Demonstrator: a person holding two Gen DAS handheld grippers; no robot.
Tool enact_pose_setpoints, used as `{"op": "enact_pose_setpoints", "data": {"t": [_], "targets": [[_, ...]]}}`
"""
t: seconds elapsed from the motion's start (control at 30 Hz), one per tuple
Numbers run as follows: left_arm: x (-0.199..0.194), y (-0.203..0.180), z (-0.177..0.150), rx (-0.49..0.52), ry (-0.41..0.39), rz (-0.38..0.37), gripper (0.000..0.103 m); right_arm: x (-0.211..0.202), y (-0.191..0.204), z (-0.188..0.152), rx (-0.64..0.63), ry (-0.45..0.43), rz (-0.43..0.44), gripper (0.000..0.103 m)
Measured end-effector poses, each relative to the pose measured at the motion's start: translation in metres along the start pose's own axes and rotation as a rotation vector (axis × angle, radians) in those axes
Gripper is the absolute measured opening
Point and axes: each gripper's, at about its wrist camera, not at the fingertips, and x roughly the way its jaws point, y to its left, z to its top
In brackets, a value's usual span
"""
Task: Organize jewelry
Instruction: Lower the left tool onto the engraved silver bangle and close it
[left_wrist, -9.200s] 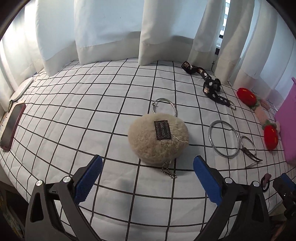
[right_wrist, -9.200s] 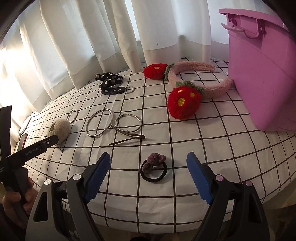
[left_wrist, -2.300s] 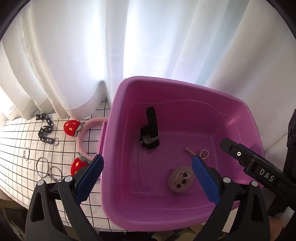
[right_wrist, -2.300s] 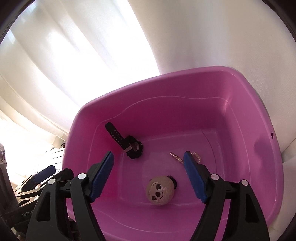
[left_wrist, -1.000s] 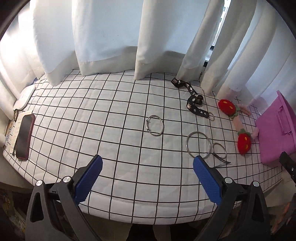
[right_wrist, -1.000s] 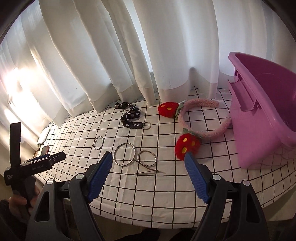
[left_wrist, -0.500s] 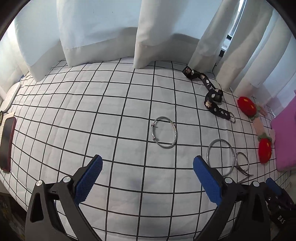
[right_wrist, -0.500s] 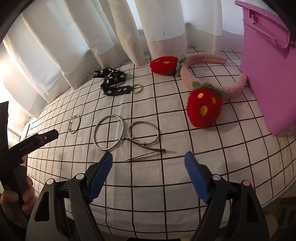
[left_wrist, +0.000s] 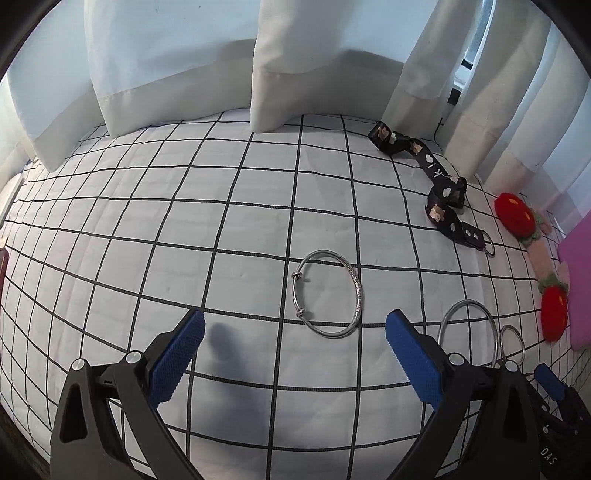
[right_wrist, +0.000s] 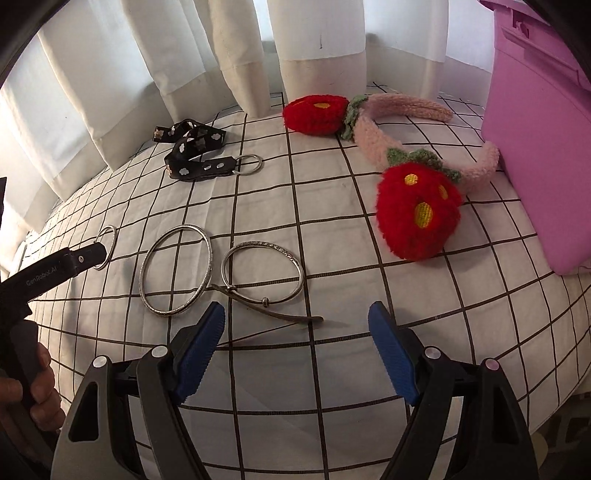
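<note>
Left claw (left_wrist: 293, 341): jaws apart, empty, poised over the silver bangle (left_wrist: 327, 293) mid-bed, apparently lined up to take it.
Right claw (right_wrist: 295, 334): jaws apart, empty, above the linked bangles (right_wrist: 221, 271) near the bed's front edge.
Outward: black strap (right_wrist: 197, 155) by the curtain; strawberry headband (right_wrist: 402, 162) against the pink bin (right_wrist: 539, 147), the likely destination, at the right edge.

We are holding both grippers angled downward: the left gripper (left_wrist: 293, 341) and right gripper (right_wrist: 295, 334) are standing wide, fingers (right_wrist: 201, 347) gripping nothing.
</note>
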Motion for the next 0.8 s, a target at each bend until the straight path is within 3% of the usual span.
{"op": "enact_pose_setpoints", "data": {"t": [0.33,0.43,0.67,0.8], "targets": [[0.017,-0.005,0.009,0.011,-0.003,0.041,0.096,0.003,0.010,-0.005,-0.081,-0.028,-0.088,0.076],[0.021,-0.010,0.010,0.047,-0.015,0.083,0.097,0.003,0.010,-0.008,-0.093,-0.045,-0.094,0.077],[0.020,-0.010,0.004,0.046,-0.057,0.087,0.097,0.002,0.009,-0.013,-0.103,-0.094,-0.099,0.078],[0.014,-0.011,-0.002,0.056,-0.076,0.075,0.090,0.000,0.009,-0.016,-0.101,-0.099,-0.096,0.078]]}}
